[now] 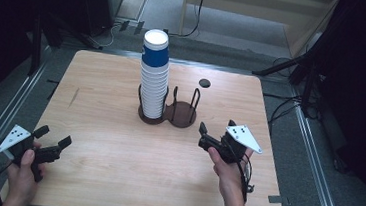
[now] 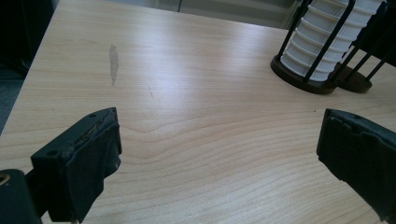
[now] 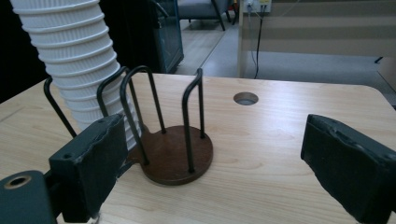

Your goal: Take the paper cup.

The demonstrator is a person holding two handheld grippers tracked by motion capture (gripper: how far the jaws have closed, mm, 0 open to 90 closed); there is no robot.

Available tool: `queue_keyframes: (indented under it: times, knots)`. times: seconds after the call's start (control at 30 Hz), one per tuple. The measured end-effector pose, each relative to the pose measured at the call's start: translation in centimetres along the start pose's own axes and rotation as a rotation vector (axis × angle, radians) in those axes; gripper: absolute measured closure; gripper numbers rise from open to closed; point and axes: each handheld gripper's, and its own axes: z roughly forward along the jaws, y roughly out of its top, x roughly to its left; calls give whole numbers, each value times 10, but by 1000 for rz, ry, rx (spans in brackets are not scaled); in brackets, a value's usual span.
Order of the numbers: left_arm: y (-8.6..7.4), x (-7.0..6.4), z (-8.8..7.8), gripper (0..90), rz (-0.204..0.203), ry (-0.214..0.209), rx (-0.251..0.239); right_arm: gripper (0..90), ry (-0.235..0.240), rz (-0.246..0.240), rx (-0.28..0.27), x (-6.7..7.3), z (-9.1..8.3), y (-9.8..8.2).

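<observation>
A tall stack of white paper cups [image 1: 154,78], the top one blue-banded, stands in the left ring of a dark two-place wire cup holder [image 1: 182,114] at the table's middle; its right ring is bare [image 3: 176,151]. The stack's ribbed rims [image 2: 322,42] [image 3: 74,51] show in both gripper views. My left gripper [image 1: 53,137] hovers open near the table's front left corner, nothing between its jaws [image 2: 219,154]. At the front right, my right gripper [image 1: 216,127] is open too and faces the holder [image 3: 215,154].
The light wooden table [image 1: 116,152] has a round cable hole [image 1: 204,83] behind the holder and a grey scuff [image 2: 113,63] on its left part. Dark stands and cables ring the table on the floor.
</observation>
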Motion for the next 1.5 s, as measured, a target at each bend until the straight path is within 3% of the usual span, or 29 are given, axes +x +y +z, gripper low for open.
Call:
queue_keyframes:
  times: [0.63, 1.2, 1.5]
  knots:
    - [0, 0, 0, 9, -5, -3, 1, 67, 67, 6, 2, 44, 29, 14]
    - [1, 2, 1, 9, -8, -13, -2, 58, 130, -17, -20, 92, 59, 51]
    - [1, 1, 2, 9, -9, -17, 0, 59, 146, -10, -32, 108, 80, 63]
